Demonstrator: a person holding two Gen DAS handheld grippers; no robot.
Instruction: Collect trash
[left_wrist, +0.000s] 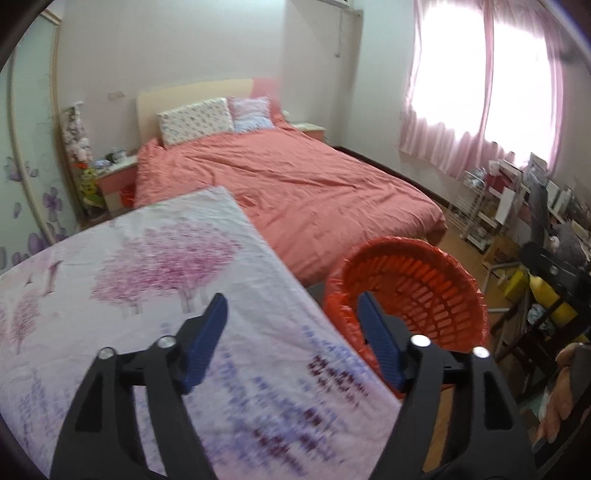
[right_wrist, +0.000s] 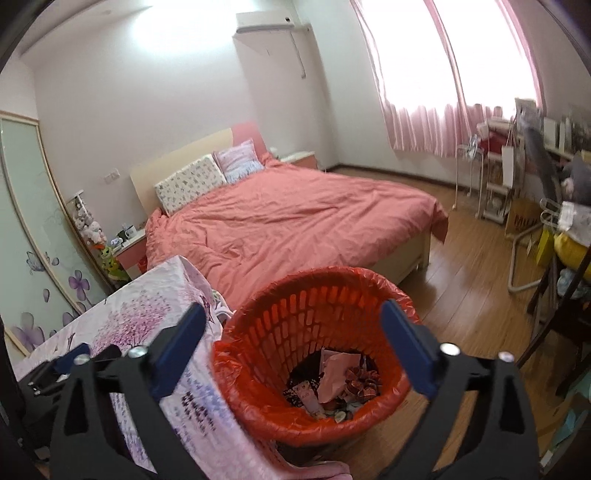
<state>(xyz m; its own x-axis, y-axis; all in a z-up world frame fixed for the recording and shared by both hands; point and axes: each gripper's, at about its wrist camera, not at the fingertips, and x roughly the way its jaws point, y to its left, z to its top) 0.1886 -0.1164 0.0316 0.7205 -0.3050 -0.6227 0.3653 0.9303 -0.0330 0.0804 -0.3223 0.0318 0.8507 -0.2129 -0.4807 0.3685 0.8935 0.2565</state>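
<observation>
Blue-padded and spread apart with nothing between its fingers, the right claw (right_wrist: 291, 325) hangs over the red basket (right_wrist: 258, 332), where paper trash (right_wrist: 334, 380) lies at the bottom. Just left of the basket, the left claw (left_wrist: 293, 308), likewise agape and empty, hovers above the floral-clothed worktop (left_wrist: 129, 258); beyond the basket stands a pink bed (right_wrist: 295, 221).

The left gripper (left_wrist: 291, 306) hangs with jaws apart and nothing between them, over the flowered tablecloth's (left_wrist: 147, 266) right edge. The red basket (left_wrist: 424, 280) stands just beside that edge
</observation>
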